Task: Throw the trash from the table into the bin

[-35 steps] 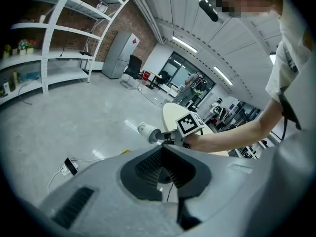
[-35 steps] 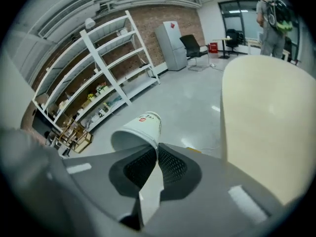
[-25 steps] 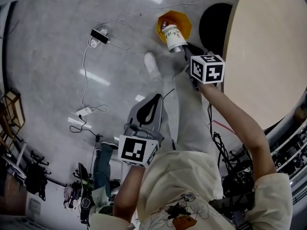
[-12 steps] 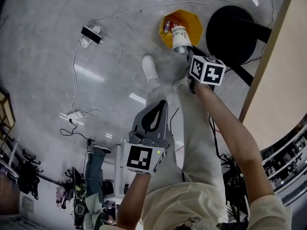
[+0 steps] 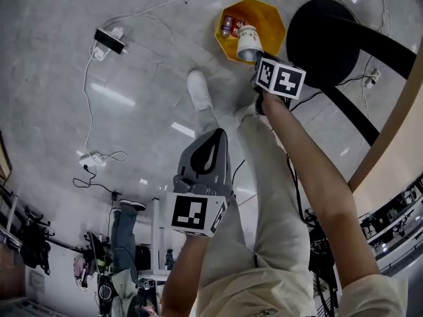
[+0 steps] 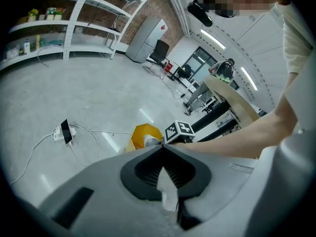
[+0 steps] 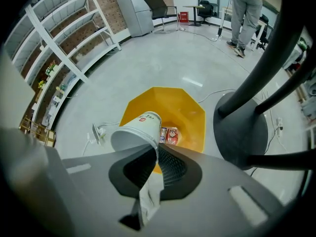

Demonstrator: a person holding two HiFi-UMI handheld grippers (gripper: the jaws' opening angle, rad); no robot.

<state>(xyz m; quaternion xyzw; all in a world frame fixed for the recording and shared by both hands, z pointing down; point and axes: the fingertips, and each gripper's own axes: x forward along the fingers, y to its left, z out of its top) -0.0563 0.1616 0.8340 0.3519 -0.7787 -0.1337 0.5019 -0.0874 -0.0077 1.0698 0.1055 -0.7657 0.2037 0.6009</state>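
A yellow bin [image 5: 264, 20] stands on the grey floor with cans [image 5: 229, 26] lying in it. My right gripper [image 5: 255, 61] is shut on the rim of a white paper cup [image 5: 248, 42] and holds it tilted just over the bin's near edge. In the right gripper view the cup [image 7: 136, 132] sticks out past the right gripper [image 7: 155, 145], with the bin [image 7: 185, 107] and cans [image 7: 169, 135] right below. My left gripper [image 5: 217, 133] hangs lower in the head view, over the person's legs, jaws shut. In the left gripper view the left gripper [image 6: 161, 146] points toward the bin [image 6: 142, 132].
The table's black round base [image 5: 324, 28] and leg stand right beside the bin; the tabletop edge [image 5: 396, 121] runs at the right. A power strip [image 5: 106, 39] with white cables lies on the floor to the left. The person's shoe [image 5: 198, 89] is near the bin.
Both grippers have sunk toward the floor. The cup in the right gripper has come down over the bin's edge. The tabletop has slid out of the head view to the right.
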